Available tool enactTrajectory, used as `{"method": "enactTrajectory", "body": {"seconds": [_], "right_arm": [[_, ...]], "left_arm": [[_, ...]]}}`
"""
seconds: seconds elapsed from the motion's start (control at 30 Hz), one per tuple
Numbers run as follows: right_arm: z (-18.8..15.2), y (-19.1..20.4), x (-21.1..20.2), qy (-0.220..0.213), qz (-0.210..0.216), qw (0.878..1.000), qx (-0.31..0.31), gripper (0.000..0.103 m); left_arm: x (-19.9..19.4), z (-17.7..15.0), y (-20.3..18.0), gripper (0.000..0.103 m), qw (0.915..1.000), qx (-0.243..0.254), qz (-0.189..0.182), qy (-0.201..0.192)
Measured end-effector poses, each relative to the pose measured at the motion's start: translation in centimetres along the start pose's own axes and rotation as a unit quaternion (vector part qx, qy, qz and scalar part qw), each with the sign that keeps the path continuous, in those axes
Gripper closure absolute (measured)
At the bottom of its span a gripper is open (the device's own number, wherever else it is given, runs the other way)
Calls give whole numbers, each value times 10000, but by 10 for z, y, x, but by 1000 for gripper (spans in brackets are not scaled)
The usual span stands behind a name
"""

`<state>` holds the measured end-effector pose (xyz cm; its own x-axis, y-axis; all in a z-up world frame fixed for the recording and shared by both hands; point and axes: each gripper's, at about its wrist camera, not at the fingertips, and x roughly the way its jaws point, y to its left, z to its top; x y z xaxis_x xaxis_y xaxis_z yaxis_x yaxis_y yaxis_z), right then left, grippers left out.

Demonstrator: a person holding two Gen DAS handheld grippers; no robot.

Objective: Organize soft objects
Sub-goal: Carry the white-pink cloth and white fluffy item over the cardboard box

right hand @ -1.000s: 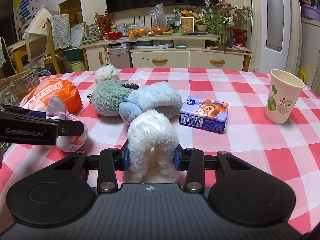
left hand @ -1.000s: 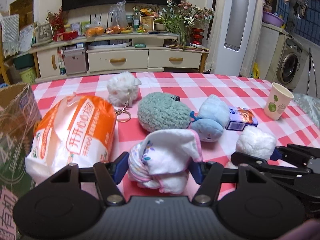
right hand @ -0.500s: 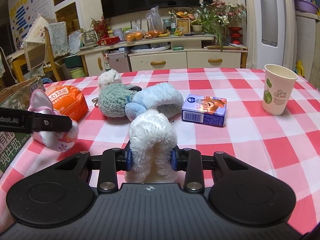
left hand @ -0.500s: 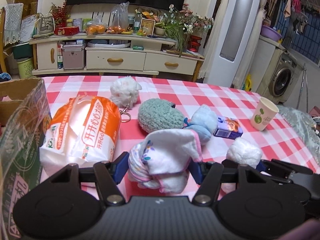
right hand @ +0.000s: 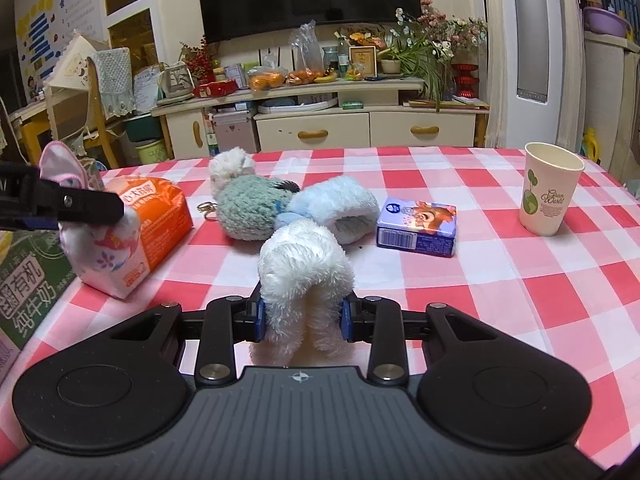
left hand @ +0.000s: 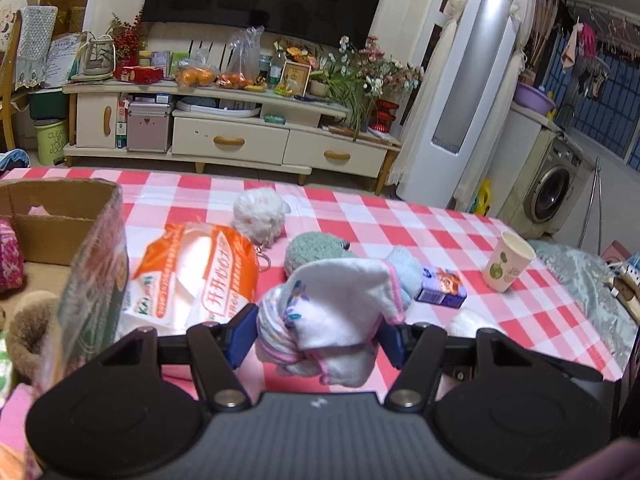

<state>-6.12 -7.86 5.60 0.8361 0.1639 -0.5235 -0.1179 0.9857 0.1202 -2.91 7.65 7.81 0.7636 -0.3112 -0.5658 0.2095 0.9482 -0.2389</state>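
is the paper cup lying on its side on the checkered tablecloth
No, the paper cup stands upright with its open mouth facing up on the checkered tablecloth, to the right of the blue box.

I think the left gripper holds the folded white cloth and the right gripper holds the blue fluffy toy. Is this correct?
Not quite. The right gripper holds the white fluffy toy, as the right wrist view shows. The left gripper does hold the folded white cloth.

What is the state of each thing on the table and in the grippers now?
Left gripper: shut on white cloth bundle, lifted.
Right gripper: shut on white fluffy toy.
Cardboard box: open on top.
Paper cup: upright.
Tissue pack: lying flat.
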Motion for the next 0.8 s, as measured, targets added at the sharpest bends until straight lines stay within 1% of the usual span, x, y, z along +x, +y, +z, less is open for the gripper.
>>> {"method": "enactTrajectory", "body": {"seconds": [0.23, 0.4, 0.6, 0.8], "right_arm": [[5, 11, -11, -32, 65, 9999, 149, 63], [8, 22, -17, -48, 63, 9999, 125, 63], [19, 43, -23, -136, 234, 9996, 54, 63], [35, 75, -27, -288, 550, 9980, -147, 63]], "left_arm": [[-20, 7, 14, 41, 9996, -151, -76, -235], [-34, 12, 28, 40, 9988, -269, -85, -402], [-51, 19, 47, 40, 9969, -450, -33, -642], [-68, 25, 70, 40, 9937, -685, 82, -887]]}}
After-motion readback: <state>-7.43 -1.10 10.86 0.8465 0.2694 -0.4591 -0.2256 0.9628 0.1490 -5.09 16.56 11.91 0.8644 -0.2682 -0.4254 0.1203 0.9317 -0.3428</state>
